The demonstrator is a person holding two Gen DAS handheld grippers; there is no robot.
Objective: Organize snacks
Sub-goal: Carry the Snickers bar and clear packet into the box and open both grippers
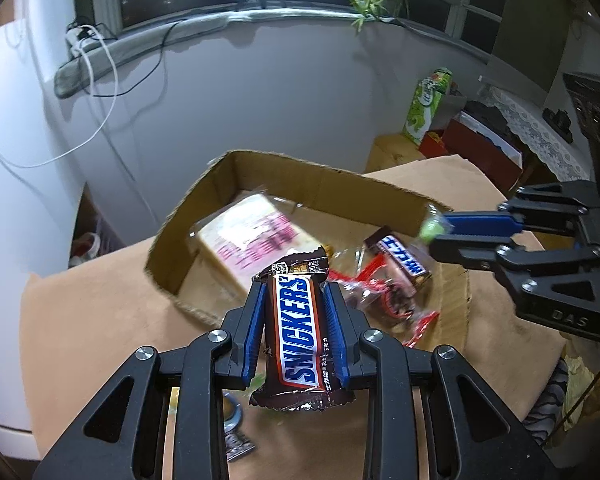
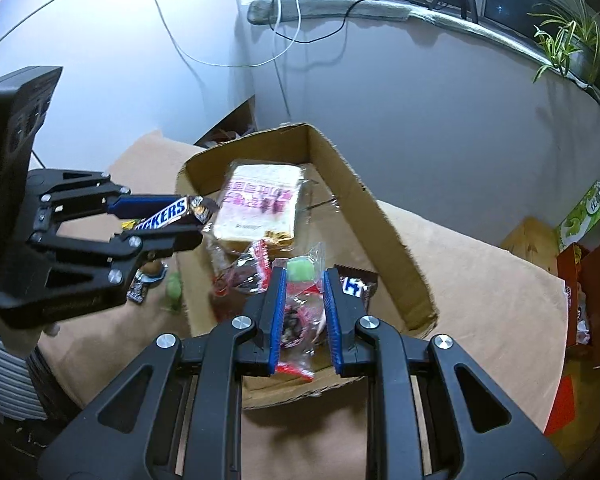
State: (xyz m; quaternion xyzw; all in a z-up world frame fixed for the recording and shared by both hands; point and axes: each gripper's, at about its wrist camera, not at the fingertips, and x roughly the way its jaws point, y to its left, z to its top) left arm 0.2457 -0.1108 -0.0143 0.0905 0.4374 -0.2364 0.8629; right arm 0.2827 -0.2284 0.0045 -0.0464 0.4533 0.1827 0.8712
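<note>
My left gripper [image 1: 294, 292] is shut on a brown Snickers bar [image 1: 298, 332] and holds it just before the near edge of an open cardboard box [image 1: 204, 200]. It also shows in the right wrist view [image 2: 168, 216]. My right gripper [image 2: 302, 276] is shut on a small green candy [image 2: 300, 270] in a clear wrapper, above the box [image 2: 380, 216]. In the left wrist view the right gripper [image 1: 432, 232] comes in from the right. Inside the box lie a pink-labelled bread pack [image 2: 260, 200], a second Snickers bar [image 1: 404, 260] and clear red-trimmed packets [image 1: 384, 292].
The box stands on a tan cloth-covered table [image 1: 100, 312]. Small snacks [image 2: 156, 276] lie on the cloth left of the box. A green carton [image 1: 428, 104] and red boxes [image 1: 480, 144] stand at the far right. A white wall with cables is behind.
</note>
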